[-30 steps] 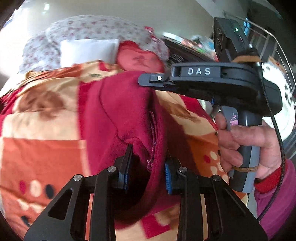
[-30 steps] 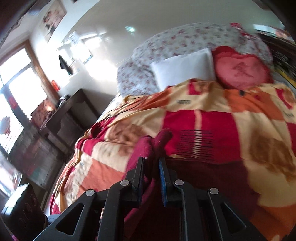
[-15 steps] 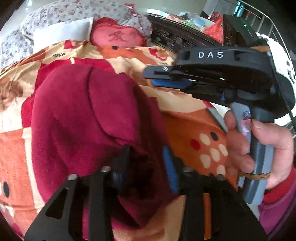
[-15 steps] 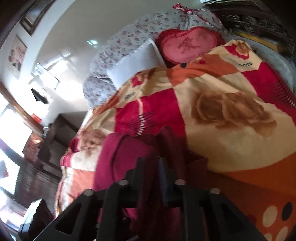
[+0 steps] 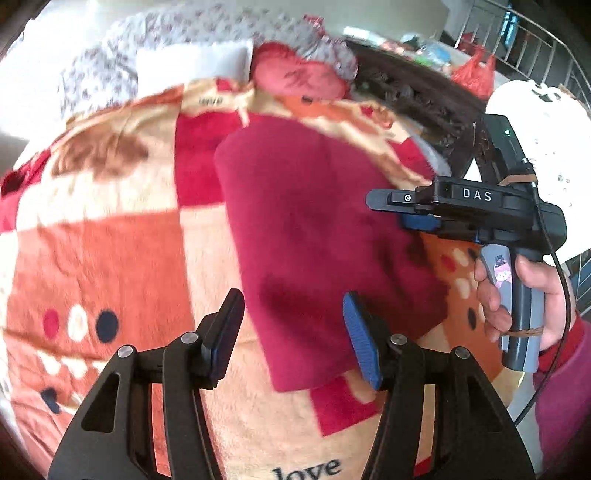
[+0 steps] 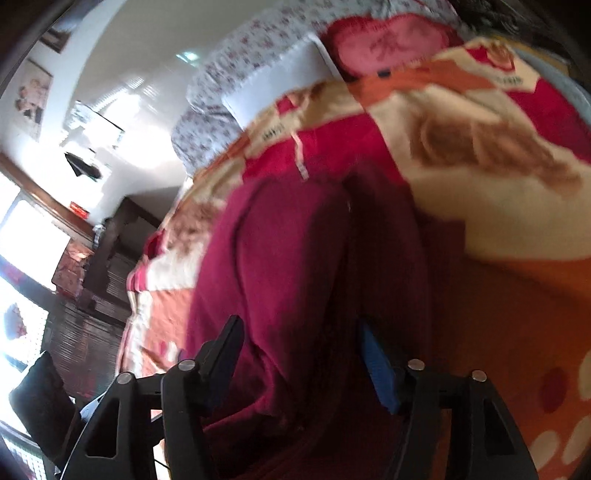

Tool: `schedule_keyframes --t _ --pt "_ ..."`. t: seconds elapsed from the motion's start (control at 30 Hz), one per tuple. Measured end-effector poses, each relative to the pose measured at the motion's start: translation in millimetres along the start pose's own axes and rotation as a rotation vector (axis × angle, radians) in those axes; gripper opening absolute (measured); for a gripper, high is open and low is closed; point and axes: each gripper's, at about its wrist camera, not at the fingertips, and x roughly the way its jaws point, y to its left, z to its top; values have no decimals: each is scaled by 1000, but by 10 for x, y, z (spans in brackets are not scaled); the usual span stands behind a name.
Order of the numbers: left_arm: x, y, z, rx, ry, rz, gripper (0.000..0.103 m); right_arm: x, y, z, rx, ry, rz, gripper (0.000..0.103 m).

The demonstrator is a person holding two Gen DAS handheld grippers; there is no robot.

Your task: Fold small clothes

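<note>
Item one — dark red garment [image 5: 314, 229]: it lies flat as a long folded panel on the patterned blanket [image 5: 110, 258], running from near your left gripper up toward the pillows. Its near edge sits between the left fingers, its right side reaches your right gripper. In the right wrist view the same cloth [image 6: 288, 277] fills the middle of the frame, with a lengthwise crease showing.

Item two — your left gripper [image 5: 293, 332]: its jaws are opening, standing well apart above the near end of the garment. The pads do not press on the cloth; the fabric lies released beneath them.

Item three: your right gripper [image 6: 299, 354], also seen from the side in the left wrist view [image 5: 400, 212], held by your hand [image 5: 517, 291] on its grey handle. Its jaws are opening too. Cloth lies between and below the fingers, though blur hides whether any pad touches it; no grip shows.

Item four: bedding at the head of the bed. A white pillow [image 5: 195, 62], a pink heart-shaped cushion [image 5: 295, 79] just beside it, and a floral quilt [image 5: 207, 29] bunched behind both.

Item five: dark wooden furniture [image 6: 107, 258] beside the bed, near a bright window [image 6: 33, 240].
</note>
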Motion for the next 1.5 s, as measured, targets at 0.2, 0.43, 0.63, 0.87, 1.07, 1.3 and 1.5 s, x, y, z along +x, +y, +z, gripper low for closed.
schedule_keyframes --t 0.2,0.43,0.63,0.87,1.07,1.3,1.5 --pt "164 -52 -114 23 44 16 56 43 77 -74 -26 -40 -37 27" --pt "-53 -143 3 41 -26 -11 56 -491 161 -112 -155 -153 -94 18" --pt "167 -195 30 31 28 -2 56 -262 -274 -158 -30 -72 -158 24" --pt "35 -264 151 73 -36 33 56 -820 78 -351 -100 -127 -117 28" --pt "162 -205 242 24 -52 56 56 -646 223 -755 -125 -36 -92 27" --pt "323 -189 208 5 -22 47 67 -510 -111 -981 -52 -29 -123 6" --pt "177 -259 246 39 -62 82 67 -777 -71 -906 -52 -81 -119 10"
